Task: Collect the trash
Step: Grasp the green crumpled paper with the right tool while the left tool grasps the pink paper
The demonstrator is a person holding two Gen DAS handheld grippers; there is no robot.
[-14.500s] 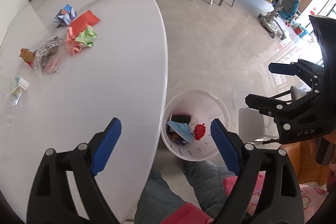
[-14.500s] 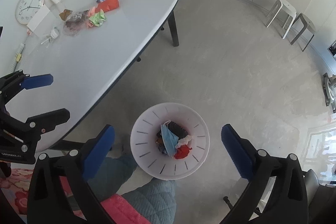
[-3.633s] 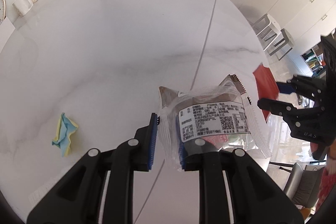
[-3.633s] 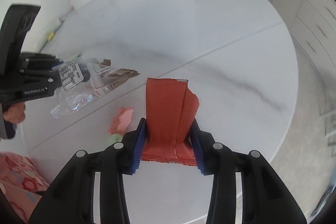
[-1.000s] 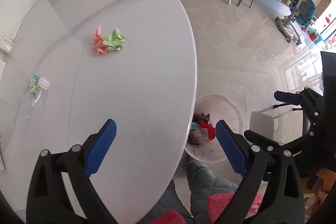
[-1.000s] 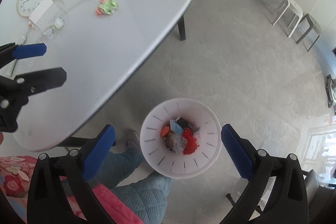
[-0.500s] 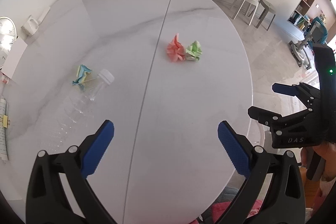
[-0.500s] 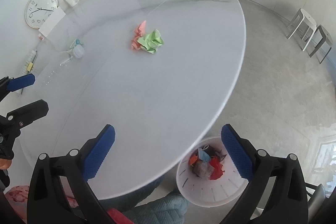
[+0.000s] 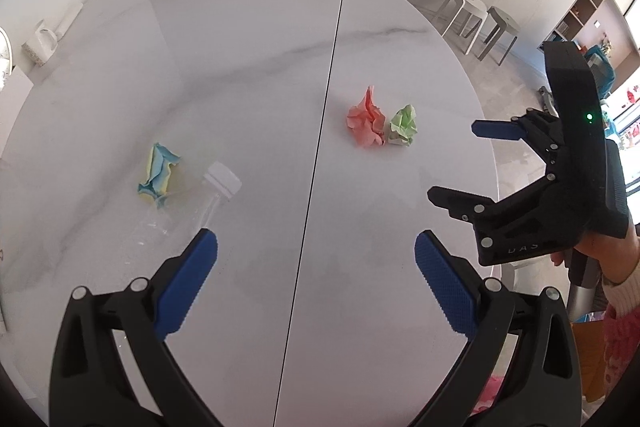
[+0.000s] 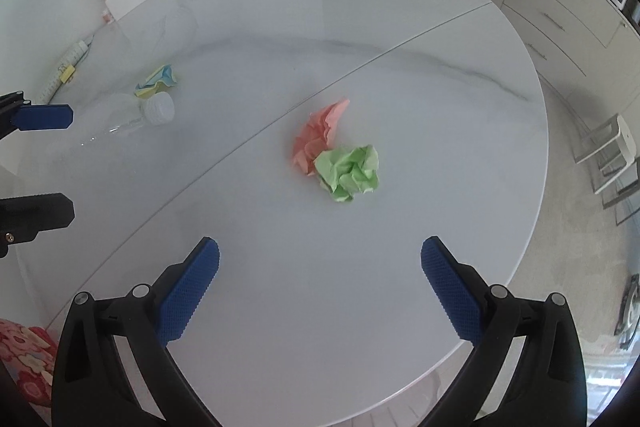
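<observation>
The surface (image 10: 400, 75) was white marble with grey veining. Crumpled papers were pink (image 10: 316, 139), green (image 10: 350, 173), and blue-yellow (image 9: 158, 173). Gripper pads (image 10: 188, 291) were blue.

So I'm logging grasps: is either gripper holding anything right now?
No. The left gripper and right gripper are both open and empty above the table.

Marble table (image 9: 248, 39), pink (image 9: 366, 125), green wads (image 9: 404, 127), seemingly clear bottle (image 9: 192, 205)

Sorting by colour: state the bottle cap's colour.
White cap, clearest in the right wrist view.
</observation>
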